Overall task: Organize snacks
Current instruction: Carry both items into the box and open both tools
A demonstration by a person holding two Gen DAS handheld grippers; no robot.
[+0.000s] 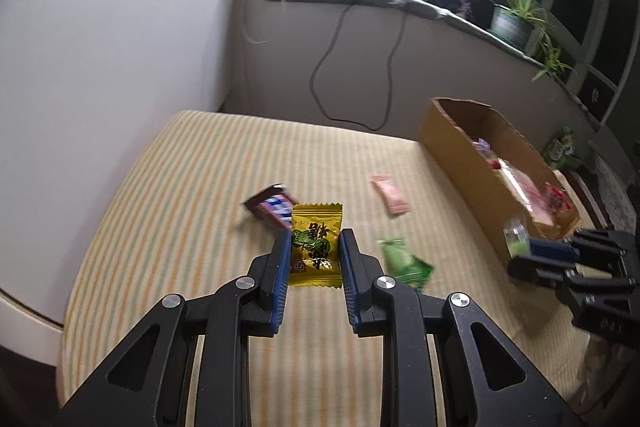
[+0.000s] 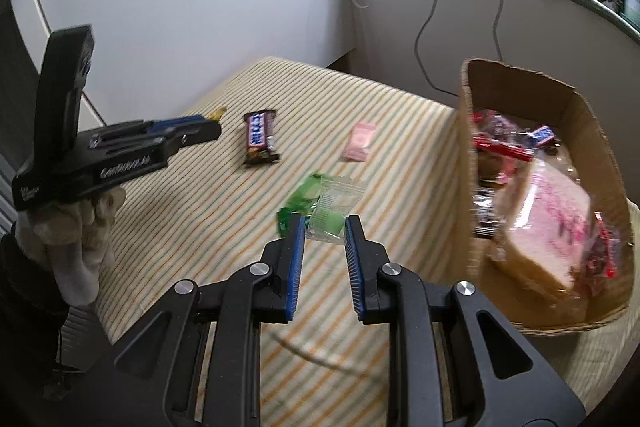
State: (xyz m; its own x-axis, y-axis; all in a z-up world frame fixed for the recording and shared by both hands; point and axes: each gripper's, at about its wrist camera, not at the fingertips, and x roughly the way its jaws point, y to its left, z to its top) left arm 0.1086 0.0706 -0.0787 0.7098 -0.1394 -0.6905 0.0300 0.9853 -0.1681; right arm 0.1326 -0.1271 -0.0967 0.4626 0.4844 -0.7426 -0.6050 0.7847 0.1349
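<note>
Striped bed (image 1: 180,187) carries everything. I work both grippers over it.

Box (image 2: 468,163), open cardboard, stands at the right edge of the bed, already holding wrapped snacks and a large pink pack. I judge it the target for the loose pieces.

Left gripper (image 1: 316,247): jaws clamped on the yellow packet (image 1: 316,223), pads on its two long side edges, most of the wrapper standing past the tips. It appears clear of the bed.

Right gripper (image 2: 325,233): jaws clamped on the clear sachet (image 2: 338,197), green contents inside, held near its lower end, and close to the box's near wall.

Loose on the bed: chocolate bar (image 2: 260,137), flat, well left of the box; pink sachet (image 2: 360,141) between bar and box; green sachet (image 2: 306,193), partly hidden behind the clear one.

Handling judgement: all are light, with slick, crinkly film. The small packets are soft and will bend or slip if pinched at a crimped end. I would grip across the filled middle. The bar is stiffer; take it across its short width. Nothing looks fragile beyond crushing.
</note>
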